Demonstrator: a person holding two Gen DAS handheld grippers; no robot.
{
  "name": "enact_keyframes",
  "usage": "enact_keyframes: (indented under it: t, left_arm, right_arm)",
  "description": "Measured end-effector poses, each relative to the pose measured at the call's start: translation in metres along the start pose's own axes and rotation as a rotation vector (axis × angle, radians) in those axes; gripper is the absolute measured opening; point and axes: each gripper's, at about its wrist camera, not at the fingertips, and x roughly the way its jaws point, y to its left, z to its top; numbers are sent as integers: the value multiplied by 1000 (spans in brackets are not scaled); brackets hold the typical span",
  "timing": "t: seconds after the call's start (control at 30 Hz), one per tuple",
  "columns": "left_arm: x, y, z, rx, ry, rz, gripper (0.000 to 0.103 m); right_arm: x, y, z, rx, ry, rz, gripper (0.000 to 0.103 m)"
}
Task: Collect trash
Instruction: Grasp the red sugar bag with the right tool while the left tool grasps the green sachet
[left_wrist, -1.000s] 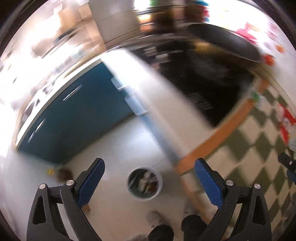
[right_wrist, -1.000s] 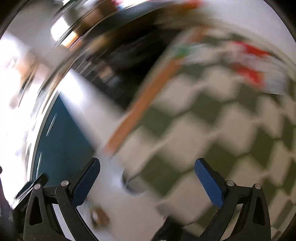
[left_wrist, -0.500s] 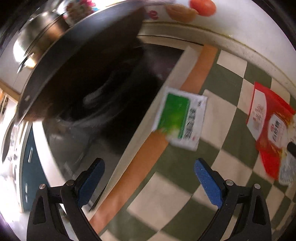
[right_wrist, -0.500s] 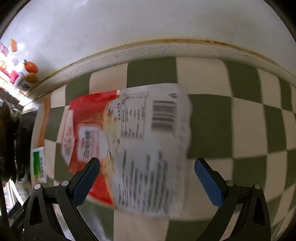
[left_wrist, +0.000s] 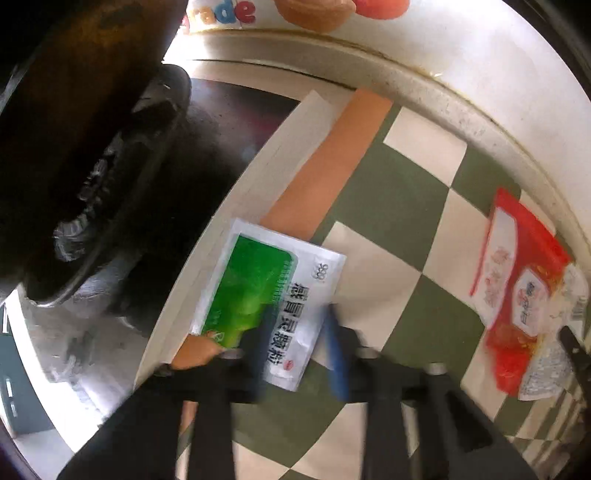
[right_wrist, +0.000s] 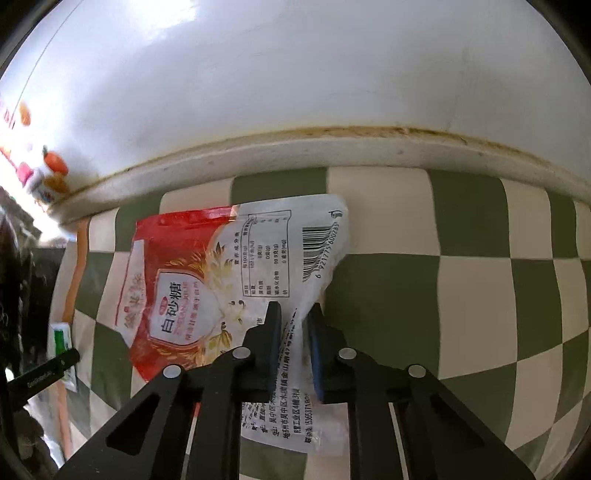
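A green and white sachet (left_wrist: 266, 295) lies on the checkered tablecloth (left_wrist: 399, 206) at its orange border. My left gripper (left_wrist: 299, 332) has its jaws closed on the sachet's near white edge. A red and white sugar bag (right_wrist: 221, 280) lies flat on the cloth near the wall. My right gripper (right_wrist: 293, 321) is shut on the bag's near right part, which puckers between the pads. The bag also shows in the left wrist view (left_wrist: 524, 295), and the sachet in the right wrist view (right_wrist: 61, 339).
A black wok (left_wrist: 66, 110) on a dark stove burner stands left of the cloth. A white wall (right_wrist: 295, 92) with fruit stickers (right_wrist: 51, 166) runs along the back edge. Checkered cloth extends to the right (right_wrist: 498, 295).
Both grippers have come down from above the floor and trash bin to the counter. Their jaws, wide open before, have closed, left on the sachet, right on the sugar bag.
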Motion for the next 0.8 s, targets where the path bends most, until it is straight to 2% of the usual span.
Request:
enact_keyframes:
  t: [0.03, 0.13, 0.3, 0.43, 0.5, 0.57, 0.63, 0.7, 0.77, 0.8]
  left_arm:
    - [-1, -2, -2, 5, 1, -12, 0]
    - [-13, 0, -12, -7, -9, -35, 0]
    - [-70, 28, -46, -70, -76, -105, 0]
    - [-115, 61, -80, -133, -115, -111, 0]
    - [-126, 72, -88, -158, -110, -127, 0]
    - [-127, 81, -91, -223, -114, -198, 0]
    - [-115, 83, -87, -213, -111, -213, 1]
    - [-92, 66, -79, -164, -110, -207, 10]
    - [-66, 44, -70, -78, -91, -152, 35]
    - [-56, 35, -67, -40, -87, -135, 37]
  right_arm:
    - [-4, -3, 0, 9, -2, 4, 12]
    - [-20, -9, -5, 22, -12, 36, 11]
    - [-57, -13, -4, 33, -47, 145, 10]
    - [-88, -13, -17, 10, -61, 204, 10]
    - [-101, -13, -24, 5, -58, 224, 10]
    - [-108, -11, -30, 2, -70, 215, 10]
    - [-112, -14, -36, 21, -82, 192, 10]
    - [-110, -23, -38, 44, -80, 170, 10]
    - [-102, -30, -39, 52, -80, 142, 10]
    - [-96, -35, -39, 64, -76, 126, 10]
